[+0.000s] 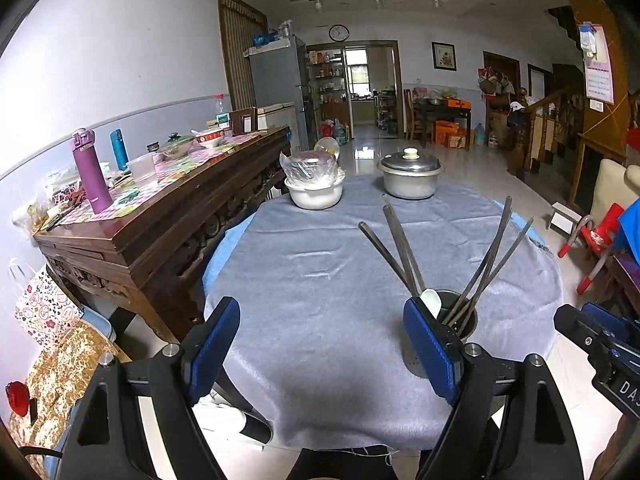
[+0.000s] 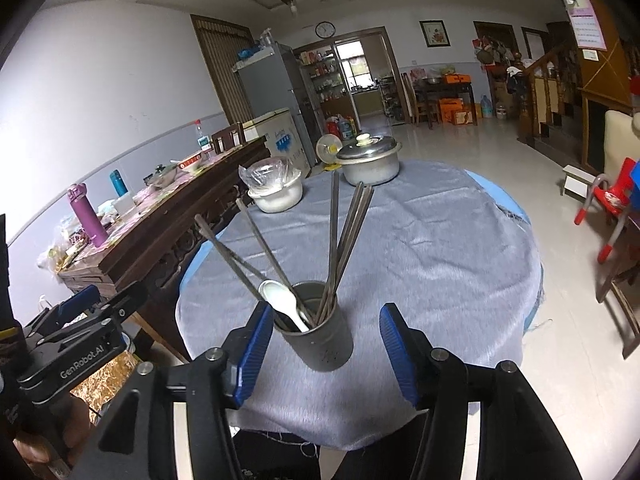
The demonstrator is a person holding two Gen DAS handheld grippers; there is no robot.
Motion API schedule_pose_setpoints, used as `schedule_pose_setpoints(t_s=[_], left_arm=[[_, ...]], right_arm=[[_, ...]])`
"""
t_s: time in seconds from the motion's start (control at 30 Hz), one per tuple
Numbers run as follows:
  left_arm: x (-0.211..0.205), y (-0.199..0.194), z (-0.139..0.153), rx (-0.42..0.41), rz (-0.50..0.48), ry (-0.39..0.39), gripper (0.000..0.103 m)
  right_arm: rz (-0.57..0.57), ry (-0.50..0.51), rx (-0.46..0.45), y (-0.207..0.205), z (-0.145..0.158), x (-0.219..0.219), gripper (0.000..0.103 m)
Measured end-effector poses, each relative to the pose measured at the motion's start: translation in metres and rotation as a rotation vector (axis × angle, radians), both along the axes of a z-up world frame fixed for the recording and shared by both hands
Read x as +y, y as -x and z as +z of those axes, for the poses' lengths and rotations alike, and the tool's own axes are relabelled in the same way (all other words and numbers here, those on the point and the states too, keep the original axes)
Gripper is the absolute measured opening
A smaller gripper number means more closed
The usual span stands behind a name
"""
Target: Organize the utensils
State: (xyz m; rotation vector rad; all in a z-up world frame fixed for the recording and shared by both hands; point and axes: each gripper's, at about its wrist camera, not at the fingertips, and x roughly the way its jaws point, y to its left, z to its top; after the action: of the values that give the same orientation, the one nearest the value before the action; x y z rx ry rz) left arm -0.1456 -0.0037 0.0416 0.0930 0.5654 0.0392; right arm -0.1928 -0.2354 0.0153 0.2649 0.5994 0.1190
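Grey cloth [image 2: 420, 248] covers a round table on which a metal cup [image 2: 320, 340] stands upright near the front edge, holding dark chopsticks [image 2: 348, 232] that fan out left and right, and a white spoon [image 2: 282, 298] leaning against its left rim. From the right wrist, the right gripper [image 2: 322, 344] sits around the cup, its blue pads [image 2: 394, 344] clear of the metal on both sides, jaws parted and holding nothing; the cup lies between them, untouched. To the left, the left gripper [image 1: 320, 340] hangs over bare cloth with its jaws spread wide and nothing between them; its right finger [image 1: 430, 344] stands just in front of the cup as seen from the left wrist, hiding part of the cup's wall, though whether it touches cannot be told. Each gripper shows at the edge of the other's view, side by side and near one another.

At the far side of the table stand a lidded metal pot [image 1: 410, 178] and, left of it, a white bowl [image 1: 316, 194] with a plastic-wrapped dish resting on top, both well apart from the cup. Beside the table on the left runs a dark wooden sideboard [image 1: 168, 224] crowded with a purple bottle [image 1: 90, 172], a blue bottle [image 1: 119, 149] and dishes. A red chair [image 2: 612, 204] stands on the tiled floor to the right.
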Motion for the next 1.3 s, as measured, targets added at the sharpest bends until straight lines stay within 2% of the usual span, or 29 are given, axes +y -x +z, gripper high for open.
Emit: schedule_pose_setpoints(t_s=[0.27,0.77,1.3], left_arm=[[0.018,-0.001,-0.004,0.012,0.018,0.044,0.084],[0.039,0.003,-0.004,0.004,0.038,0.09,0.084],[0.045,0.01,0.0,-0.005,0.037,0.087,0.084]], right_arm=[[-0.001,0.03,0.058,-0.008,-0.01,0.017,0.06],[0.015,0.081,0.055,-0.009,-0.005,0.045,0.06],[-0.006,0.134,0.013,-0.002,0.006,0.054,0.06]])
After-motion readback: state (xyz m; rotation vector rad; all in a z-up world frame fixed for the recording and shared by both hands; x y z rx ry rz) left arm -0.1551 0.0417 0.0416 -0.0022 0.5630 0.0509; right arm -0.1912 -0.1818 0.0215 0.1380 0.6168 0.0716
